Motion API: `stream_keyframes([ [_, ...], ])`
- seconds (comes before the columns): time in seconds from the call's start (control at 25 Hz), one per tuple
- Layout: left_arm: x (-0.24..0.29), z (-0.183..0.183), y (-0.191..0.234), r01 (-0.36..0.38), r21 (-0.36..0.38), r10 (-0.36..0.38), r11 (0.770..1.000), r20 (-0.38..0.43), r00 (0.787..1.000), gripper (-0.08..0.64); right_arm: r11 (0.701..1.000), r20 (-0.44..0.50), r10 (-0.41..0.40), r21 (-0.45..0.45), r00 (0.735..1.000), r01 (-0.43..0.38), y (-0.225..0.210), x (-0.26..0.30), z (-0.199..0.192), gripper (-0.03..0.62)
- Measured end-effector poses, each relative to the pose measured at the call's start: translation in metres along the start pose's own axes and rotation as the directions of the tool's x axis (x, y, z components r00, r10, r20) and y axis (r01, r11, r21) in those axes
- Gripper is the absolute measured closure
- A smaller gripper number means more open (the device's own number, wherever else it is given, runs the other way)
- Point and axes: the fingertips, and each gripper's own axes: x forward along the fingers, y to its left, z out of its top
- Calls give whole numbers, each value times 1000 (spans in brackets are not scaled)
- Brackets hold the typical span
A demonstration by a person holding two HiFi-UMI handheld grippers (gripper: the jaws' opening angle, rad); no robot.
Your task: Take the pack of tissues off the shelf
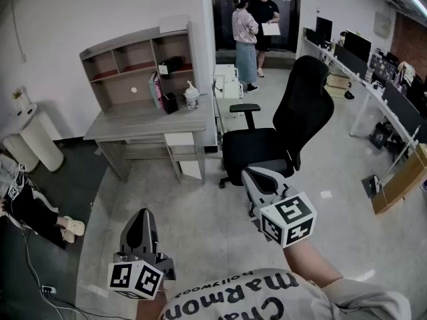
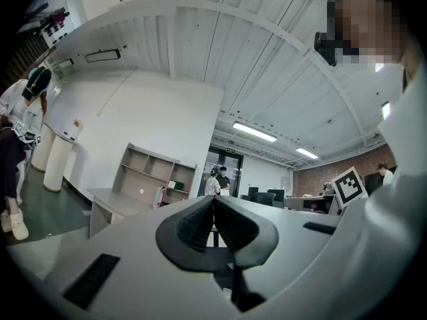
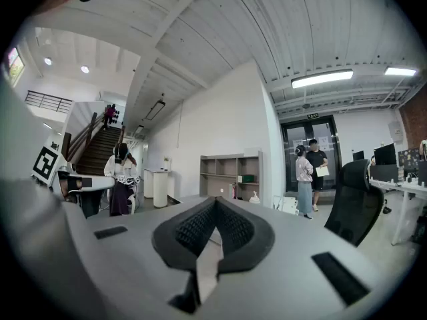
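The grey desk [image 1: 143,122] with a shelf unit [image 1: 137,62] stands against the white wall, several steps ahead. A small green-and-white pack, likely the tissues [image 1: 170,66], sits in the shelf's right compartment; it also shows small as the pack [image 2: 175,185] and the pack [image 3: 247,178] in the gripper views. My left gripper [image 1: 141,215] and right gripper [image 1: 252,177] are held low over the floor, far from the desk. Both are shut with nothing between the jaws, as the left gripper [image 2: 213,200] and right gripper [image 3: 215,204] show in their own views.
A black office chair [image 1: 287,132] stands between me and the desk's right side. On the desk are a pink book [image 1: 155,89], a black item [image 1: 170,103] and a white cup [image 1: 192,97]. Two people [image 1: 253,25] stand at the door. A person [image 1: 20,199] sits at left.
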Motion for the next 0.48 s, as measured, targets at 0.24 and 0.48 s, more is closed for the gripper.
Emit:
stream_keyframes([
  [0.24, -9, 6, 11, 6, 4, -6, 1000, 1, 1000, 543, 1000, 4, -8, 2, 1000, 8, 14, 2, 1, 583],
  [0.48, -17, -3, 24, 33, 16, -32, 999, -27, 999, 543, 998, 5, -17, 56, 1000, 17, 29, 3, -18, 583],
])
